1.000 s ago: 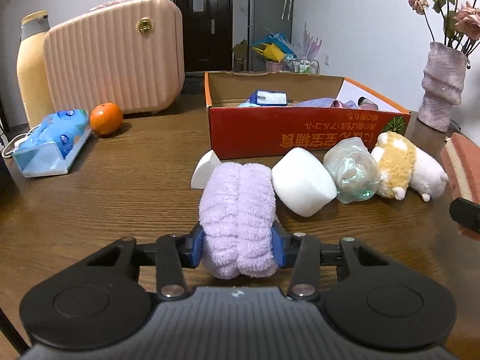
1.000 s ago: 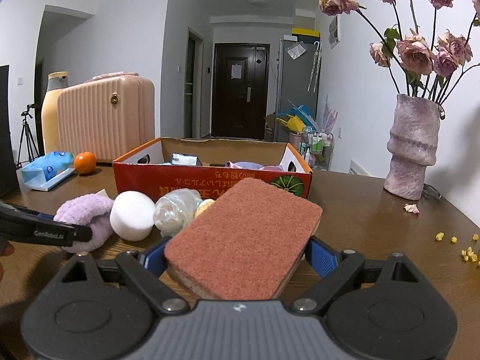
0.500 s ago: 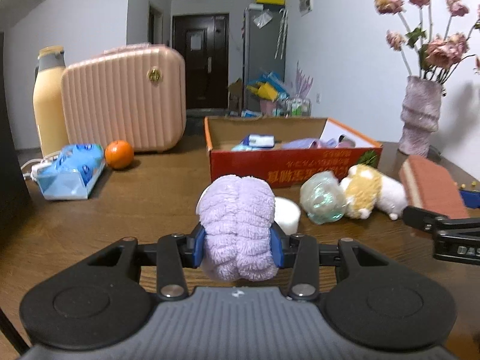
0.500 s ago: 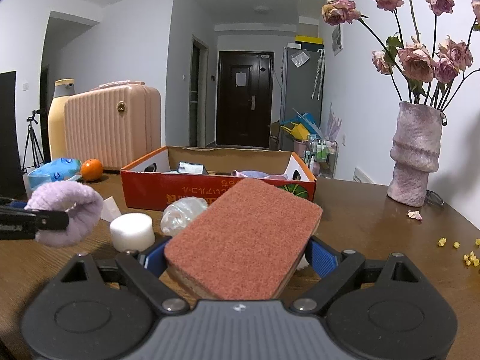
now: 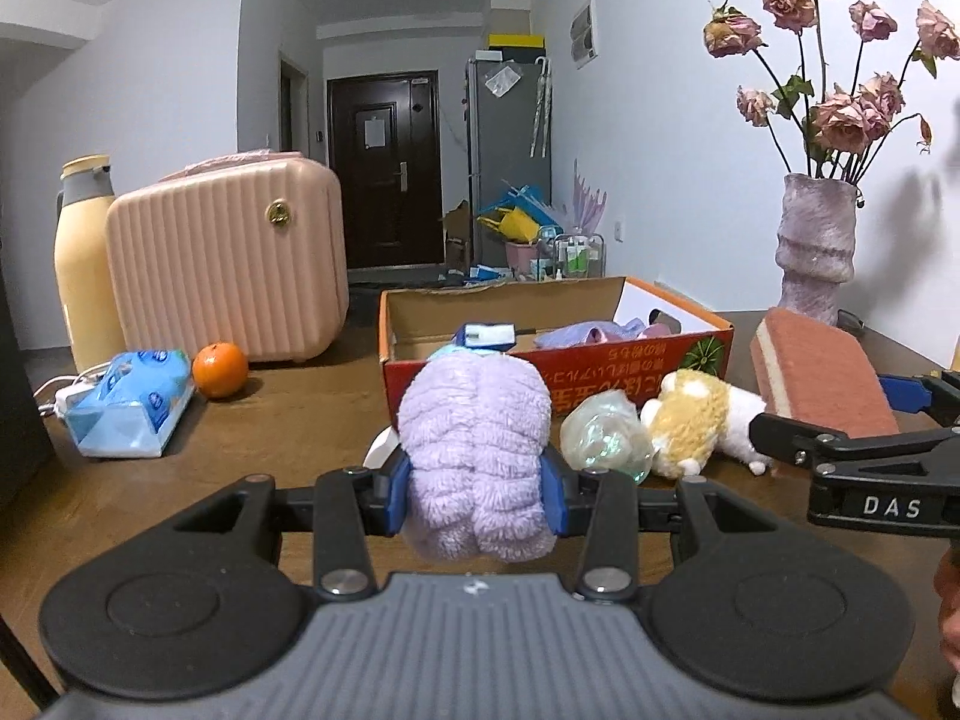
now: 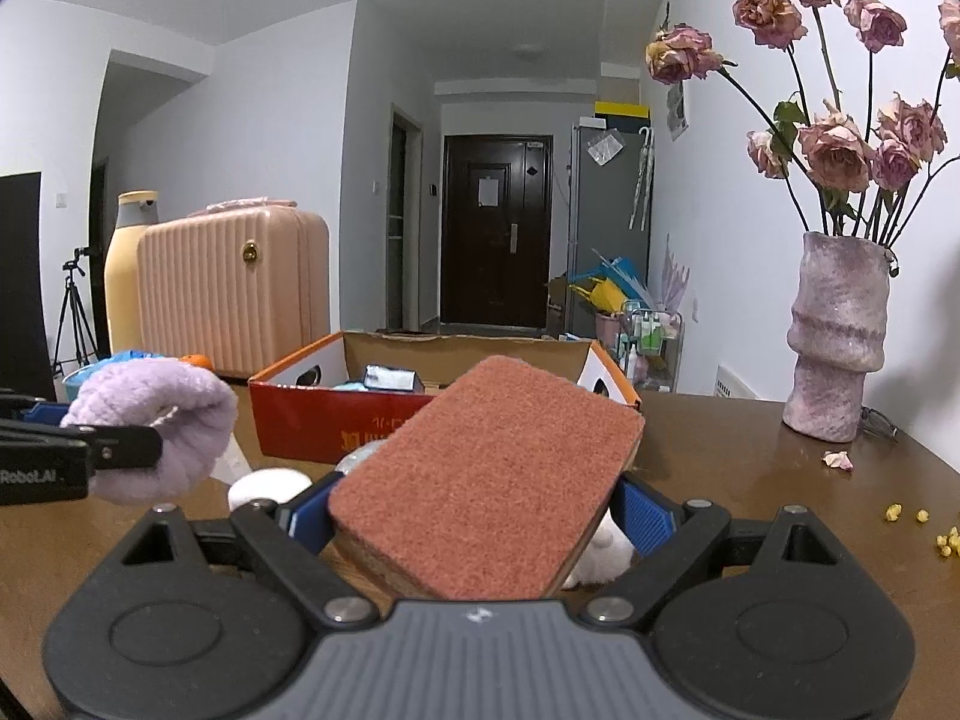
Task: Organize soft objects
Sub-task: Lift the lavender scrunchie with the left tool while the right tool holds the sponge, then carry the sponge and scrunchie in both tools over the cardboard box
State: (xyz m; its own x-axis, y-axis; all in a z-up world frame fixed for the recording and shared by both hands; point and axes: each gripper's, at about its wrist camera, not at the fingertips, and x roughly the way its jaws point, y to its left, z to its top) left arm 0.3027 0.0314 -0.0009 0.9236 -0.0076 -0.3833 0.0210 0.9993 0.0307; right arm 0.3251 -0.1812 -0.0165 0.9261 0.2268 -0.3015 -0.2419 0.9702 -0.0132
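My left gripper (image 5: 477,495) is shut on a fluffy lilac towel roll (image 5: 474,450), held above the wooden table in front of the red cardboard box (image 5: 600,360). The same lilac towel roll (image 6: 156,420) shows at the left of the right wrist view. My right gripper (image 6: 474,519) is shut on a wide brown-red sponge (image 6: 486,480), whose top points toward the box (image 6: 312,420). Seen from the left wrist, that sponge (image 5: 822,378) hangs at the right. On the table lie a clear crumpled bag (image 5: 606,438), a yellow-white plush toy (image 5: 696,420) and a white foam cylinder (image 6: 264,486).
A pink ribbed case (image 5: 228,258), a tall yellow bottle (image 5: 84,264), an orange (image 5: 219,369) and a blue tissue pack (image 5: 129,402) stand at the left. A vase of dried roses (image 6: 837,336) is at the right, with yellow crumbs (image 6: 924,525) near it. The box holds several small items.
My left gripper has lifted the lilac towel roll off the table and drawn back, so the box now sits lower and farther. The right gripper with the sponge has tilted slightly upward.
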